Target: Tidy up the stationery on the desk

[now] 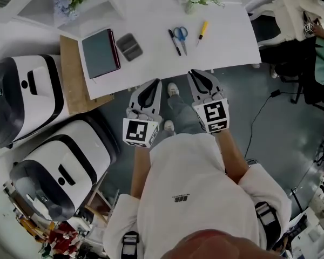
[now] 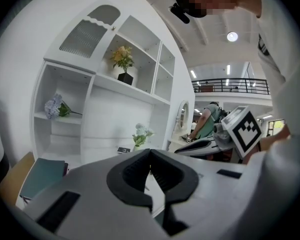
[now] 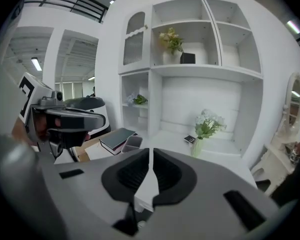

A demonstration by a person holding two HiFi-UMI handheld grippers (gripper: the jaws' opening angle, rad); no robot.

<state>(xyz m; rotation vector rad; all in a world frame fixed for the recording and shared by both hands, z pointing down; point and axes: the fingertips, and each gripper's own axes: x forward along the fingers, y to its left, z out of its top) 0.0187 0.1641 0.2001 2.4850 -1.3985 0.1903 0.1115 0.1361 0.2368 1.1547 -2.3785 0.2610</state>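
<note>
Left gripper point(image 1: 153, 84) and right gripper point(image 1: 197, 73) are hovering, jaws closed on nothing, by the white rectangular desk's point(image 1: 151, 42) near edge.

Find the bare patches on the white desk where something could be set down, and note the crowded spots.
Bare: the stretch between the grey case and the pen; the front right corner of the desk, right of the yellow tool. Crowded: pen, scissors and yellow tool lie close together; the notebook fills the left end.
</note>
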